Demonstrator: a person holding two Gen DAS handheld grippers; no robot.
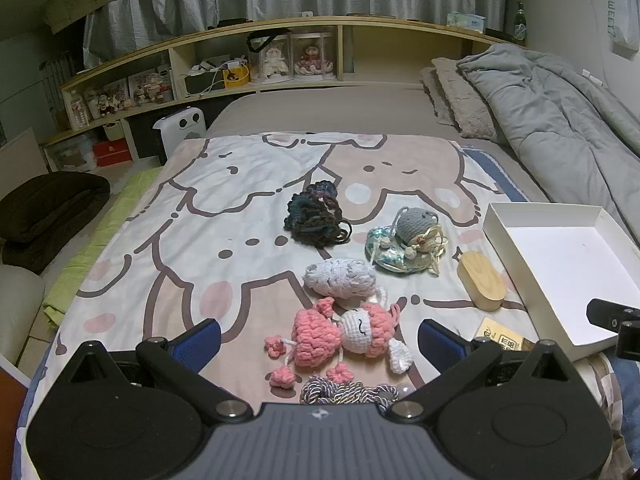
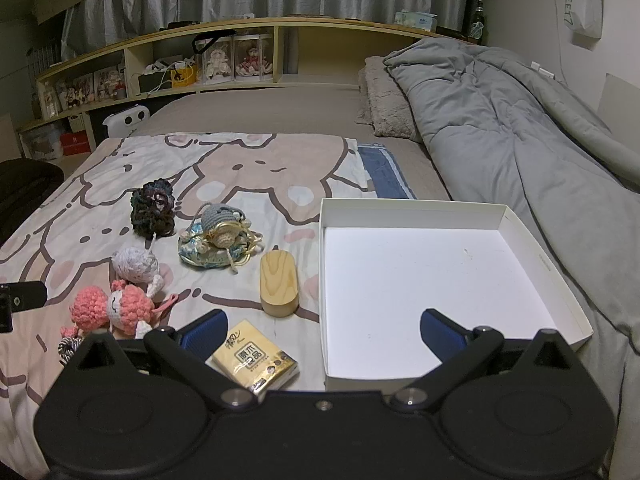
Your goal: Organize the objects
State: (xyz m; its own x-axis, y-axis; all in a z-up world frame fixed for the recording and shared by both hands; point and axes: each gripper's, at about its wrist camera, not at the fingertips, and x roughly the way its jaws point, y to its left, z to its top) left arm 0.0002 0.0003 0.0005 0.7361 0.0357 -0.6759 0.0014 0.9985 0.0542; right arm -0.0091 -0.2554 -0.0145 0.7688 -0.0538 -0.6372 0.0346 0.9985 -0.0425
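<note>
Bedroom scene: a wide bed [image 2: 256, 108] filled both views, backed by a long wooden shelf [image 1: 304, 26] of boxed dolls under grey curtains. A rumpled grey duvet [image 2: 500, 120] lay along the bed's right side. A cartoon-rabbit blanket [image 1: 192, 216] covered the near part of the bed and carried the objects.

An empty white shallow box [image 2: 516, 224] sat at the blanket's right edge. The right claw [image 2: 323, 330] hovered over its near left corner, fingers spread wide and gripping nothing, one blue pad over the blanket and the other over the box floor. The left claw [image 1: 319, 338] was likewise spread wide and empty, with a pink and white crochet doll [image 1: 340, 338] lying on the blanket between its fingers.

Beyond the doll lay a white yarn ball [image 1: 340, 282], then a dark yarn tangle [image 1: 316, 220]. To the right, a grey crochet figure [image 1: 416, 230] rested on a pale blue pouch [image 1: 394, 258]. An oval wooden block [image 2: 278, 282] lay just left of the box.

Only the right view showed the yellow tissue packet [image 2: 256, 362] in full, just inside that claw's left finger; the left view caught only a corner. Only the left view showed the twisted grey and white cord [image 1: 344, 392] clearly, near the claw's base, plus a brown cushion [image 1: 48, 208] beside the bed.
</note>
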